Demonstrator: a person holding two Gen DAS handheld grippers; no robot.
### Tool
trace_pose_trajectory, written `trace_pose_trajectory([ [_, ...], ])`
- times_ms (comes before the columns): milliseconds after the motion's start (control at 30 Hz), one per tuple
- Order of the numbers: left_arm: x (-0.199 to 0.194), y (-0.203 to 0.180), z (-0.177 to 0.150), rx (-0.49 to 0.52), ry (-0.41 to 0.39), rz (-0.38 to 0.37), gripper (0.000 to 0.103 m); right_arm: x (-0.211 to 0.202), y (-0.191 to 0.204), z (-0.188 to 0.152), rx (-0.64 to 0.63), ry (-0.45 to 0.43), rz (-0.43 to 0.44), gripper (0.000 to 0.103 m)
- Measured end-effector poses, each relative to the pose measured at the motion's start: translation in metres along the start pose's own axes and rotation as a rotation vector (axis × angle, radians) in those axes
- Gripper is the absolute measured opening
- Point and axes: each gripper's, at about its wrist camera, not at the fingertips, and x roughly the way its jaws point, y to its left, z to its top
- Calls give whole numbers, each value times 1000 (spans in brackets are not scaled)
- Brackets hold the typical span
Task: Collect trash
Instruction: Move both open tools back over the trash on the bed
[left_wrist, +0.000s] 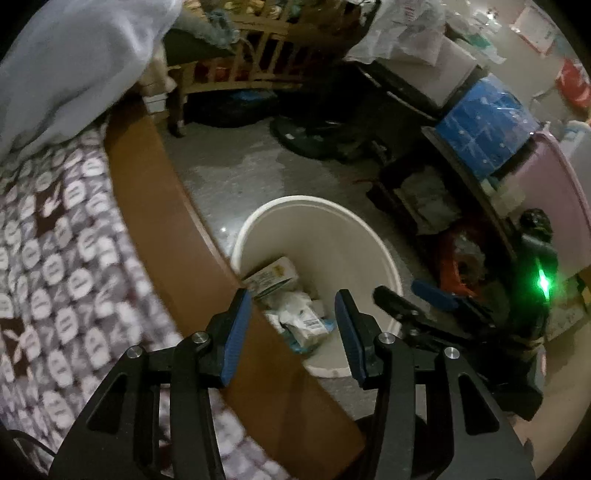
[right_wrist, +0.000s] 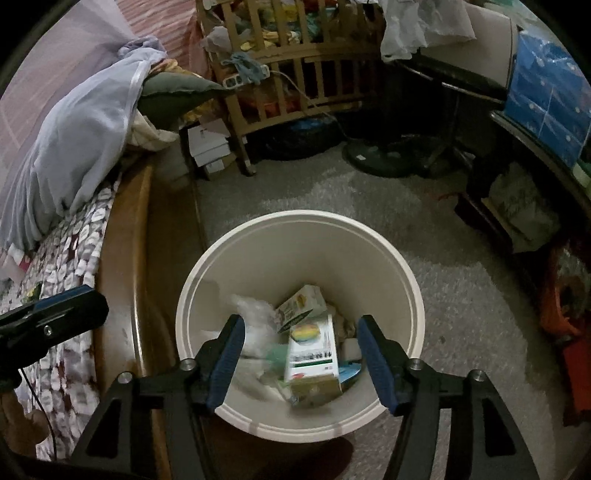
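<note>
Bin (right_wrist: 299, 258), white, on floor right of the bed (right_wrist: 122, 258): right claw (right_wrist: 301, 363) directly above its mouth, part open, empty, carton (right_wrist: 314, 363) blurred below between the jaws; left claw (left_wrist: 293, 334) over near-left rim, part open, empty

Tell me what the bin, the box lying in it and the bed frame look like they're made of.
Bin: probably plastic, cream, smooth matte wall with a moulded rolled rim.
Box: printed cardboard by its look, flat folded faces and sharp edges, a slight sheen; it is blurred.
Bed frame: wood or wood veneer, brown, smooth and faintly glossy; grain cannot be made out in this light.
</note>
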Motion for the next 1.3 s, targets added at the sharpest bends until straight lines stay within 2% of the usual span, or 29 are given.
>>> trace_pose_trajectory([
  [267,-20,26,-14,-22,-12,129,45,-4,21,-4,-34,2,33,61],
  [567,-50,69,-36,-74,-22,247,45,-10,69,-7,-104,0,81,61],
  [1067,-113,156,-84,-227,-45,408,45,-14,178,-19,-273,14,195,63],
  [1300,-155,211,-118,-354,-56,475,45,-12,234,-33,-374,41,265,64],
])
